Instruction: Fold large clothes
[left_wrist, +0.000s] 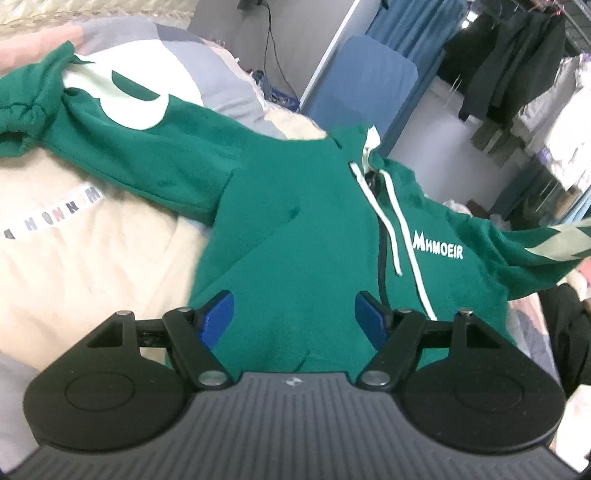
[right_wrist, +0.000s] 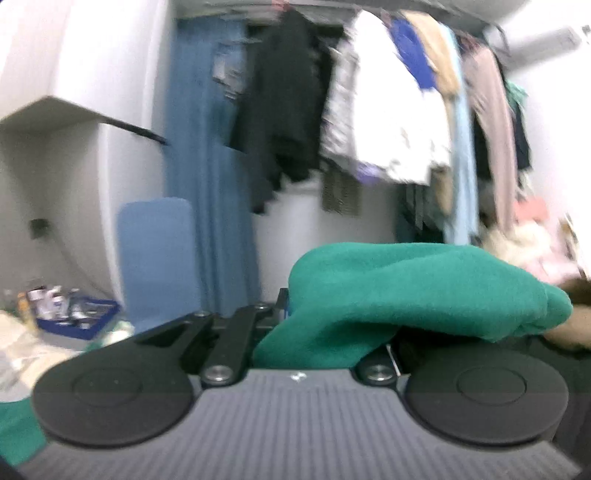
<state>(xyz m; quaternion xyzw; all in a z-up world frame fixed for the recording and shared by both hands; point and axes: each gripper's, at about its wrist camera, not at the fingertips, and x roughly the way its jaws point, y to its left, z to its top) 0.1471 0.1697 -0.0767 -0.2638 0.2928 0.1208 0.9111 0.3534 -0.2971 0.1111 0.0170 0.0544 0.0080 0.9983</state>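
The bed (left_wrist: 92, 266), spread with a cream cover and a patchwork quilt in grey and pink, carried the whole scene. On it lay the green hoodie (left_wrist: 295, 229), front side up, its body running from the near edge of the left wrist view up toward the hood, which pointed away toward the blue panel (left_wrist: 365, 85) and the wall behind. Its long axis ran along the spread sleeves, from upper left to right across the picture. The left-hand sleeve (left_wrist: 122, 147) reached toward the quilt and bore a large pale letter; the other sleeve (left_wrist: 517, 254), with pale stripes, ran off at the right edge. A rail of hanging clothes (right_wrist: 388, 110) filled the far wall in the right wrist view, beside a blue curtain (right_wrist: 210, 177).

White drawstrings (left_wrist: 391, 221) fell down the chest along the zip, next to small white lettering (left_wrist: 437, 251).

The left gripper (left_wrist: 294, 317) hung over the lower body of the hoodie, its jaws standing wide apart with nothing between them. The right gripper (right_wrist: 295, 317) had its jaws drawn in on a fold of green cloth, which draped over them; the picture was blurred, so this was probably part of a sleeve, lifted off the bed.
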